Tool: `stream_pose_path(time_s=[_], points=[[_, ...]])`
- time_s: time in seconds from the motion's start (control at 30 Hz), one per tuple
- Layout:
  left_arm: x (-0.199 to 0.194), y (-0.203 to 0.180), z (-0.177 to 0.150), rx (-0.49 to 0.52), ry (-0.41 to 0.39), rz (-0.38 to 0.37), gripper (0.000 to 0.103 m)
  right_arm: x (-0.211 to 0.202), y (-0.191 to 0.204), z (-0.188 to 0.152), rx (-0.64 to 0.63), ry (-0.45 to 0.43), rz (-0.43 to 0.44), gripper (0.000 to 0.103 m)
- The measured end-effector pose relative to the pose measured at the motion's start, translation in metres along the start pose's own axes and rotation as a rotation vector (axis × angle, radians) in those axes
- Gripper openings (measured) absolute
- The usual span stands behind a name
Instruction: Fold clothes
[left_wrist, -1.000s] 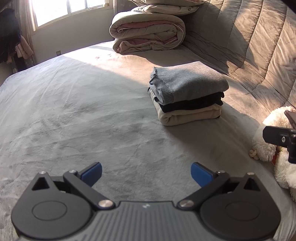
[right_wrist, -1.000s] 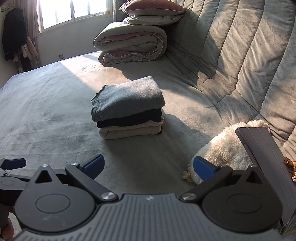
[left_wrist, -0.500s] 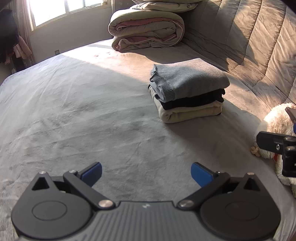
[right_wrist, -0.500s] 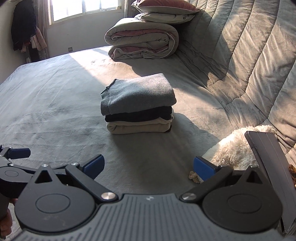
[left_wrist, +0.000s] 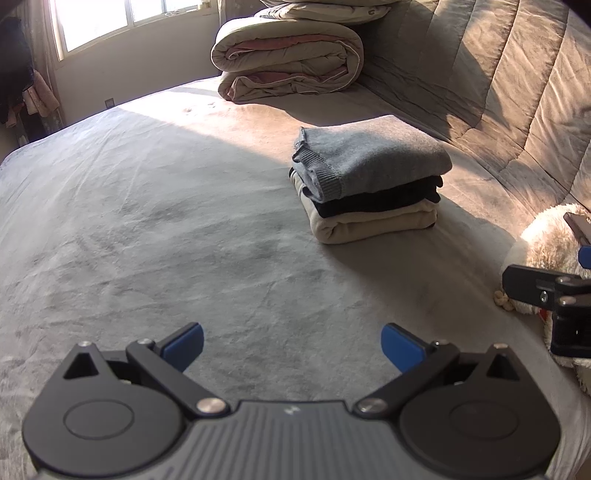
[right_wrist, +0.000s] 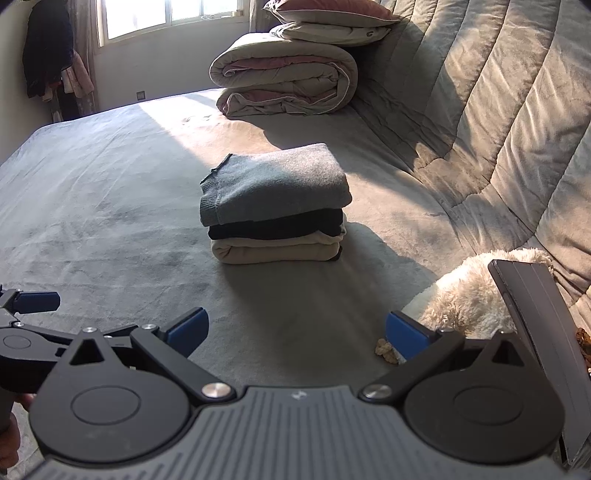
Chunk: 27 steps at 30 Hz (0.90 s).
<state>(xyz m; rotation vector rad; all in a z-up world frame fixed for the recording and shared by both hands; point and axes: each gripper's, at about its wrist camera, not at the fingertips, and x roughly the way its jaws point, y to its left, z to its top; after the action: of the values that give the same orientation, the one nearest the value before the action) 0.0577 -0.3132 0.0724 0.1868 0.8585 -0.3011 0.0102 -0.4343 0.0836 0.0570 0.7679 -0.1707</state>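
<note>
Three folded clothes (right_wrist: 275, 206) sit stacked on the bed (left_wrist: 147, 221). Both my left tongs (left_wrist: 291, 347) and right tongs (right_wrist: 297, 332) are wide open, holding nothing (I should keep them off the pile).

Three folded garments lie stacked on the bed ahead of each tool: grey sweater (left_wrist: 373, 155) on black garment (left_wrist: 384, 197) on beige one (left_wrist: 373, 227).

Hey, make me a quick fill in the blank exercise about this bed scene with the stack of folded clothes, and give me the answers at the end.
1. The top garment of the folded stack is a ____ sweater.
2. The stack holds ____ folded garments.
3. The jaws of the left gripper and the right gripper are both ____.
4. The pillows rest on top of a rolled ____.

Missing words: grey; three; open; comforter
</note>
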Motion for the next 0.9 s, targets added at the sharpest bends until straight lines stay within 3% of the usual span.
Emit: stream_pose_path(time_s=[0.9], points=[[-0.0054, 0.0025, -0.0014, -0.014, 0.002, -0.01, 0.102, 0.0028, 0.0038, 0.001, -0.028, 0.014, -0.004, 0.103]])
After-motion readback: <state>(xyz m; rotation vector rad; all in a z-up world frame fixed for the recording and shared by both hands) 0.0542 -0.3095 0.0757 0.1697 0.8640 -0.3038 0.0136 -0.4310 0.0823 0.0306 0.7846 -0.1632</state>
